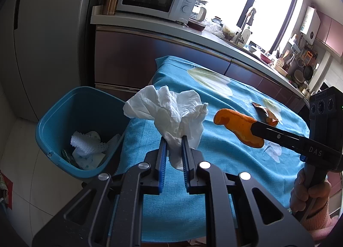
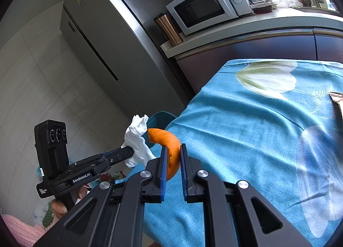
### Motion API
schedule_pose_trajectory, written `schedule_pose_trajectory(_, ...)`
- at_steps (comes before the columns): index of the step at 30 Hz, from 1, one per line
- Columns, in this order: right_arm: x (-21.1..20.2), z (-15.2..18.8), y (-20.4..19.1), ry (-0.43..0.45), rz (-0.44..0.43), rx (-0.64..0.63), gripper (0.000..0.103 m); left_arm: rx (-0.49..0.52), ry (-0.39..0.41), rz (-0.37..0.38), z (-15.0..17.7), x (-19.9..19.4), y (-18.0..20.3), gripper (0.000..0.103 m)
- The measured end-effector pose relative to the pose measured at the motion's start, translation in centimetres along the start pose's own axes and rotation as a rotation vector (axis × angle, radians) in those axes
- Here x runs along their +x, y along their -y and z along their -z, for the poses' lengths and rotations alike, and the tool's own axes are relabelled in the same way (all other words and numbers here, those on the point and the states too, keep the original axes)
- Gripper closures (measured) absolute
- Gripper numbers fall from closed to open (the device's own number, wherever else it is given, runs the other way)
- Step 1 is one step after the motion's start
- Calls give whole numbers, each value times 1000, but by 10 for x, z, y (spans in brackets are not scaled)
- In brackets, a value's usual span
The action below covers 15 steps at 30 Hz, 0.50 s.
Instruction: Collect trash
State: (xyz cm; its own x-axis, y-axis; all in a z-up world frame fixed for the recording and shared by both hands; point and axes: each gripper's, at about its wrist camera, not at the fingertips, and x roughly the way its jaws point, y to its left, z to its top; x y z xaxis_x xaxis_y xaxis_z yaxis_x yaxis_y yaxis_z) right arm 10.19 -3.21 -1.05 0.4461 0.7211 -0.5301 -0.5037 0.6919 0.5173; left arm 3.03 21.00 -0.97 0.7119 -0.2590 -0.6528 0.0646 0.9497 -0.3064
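The left tool [image 1: 174, 139] pinches a crumpled tissue [image 1: 171, 111] beside the bin [image 1: 55, 118]; the right tool [image 2: 172, 152] pinches orange peel [image 2: 169, 148] above the counter [image 2: 257, 139]. Both pieces look mid-carry. Next, each likely needs moving over the bin and letting go.

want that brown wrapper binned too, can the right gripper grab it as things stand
Probably not yet: the right gripper has its jaws clamped on the orange peel. The brown wrapper lies uncovered on the blue tablecloth just beyond.
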Motion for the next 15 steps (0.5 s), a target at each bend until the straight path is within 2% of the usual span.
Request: schedule_pose_trajectory(15,14,-4,-13,-18,-16,-14,93,-18,15,-24,-3,-7,-14,89)
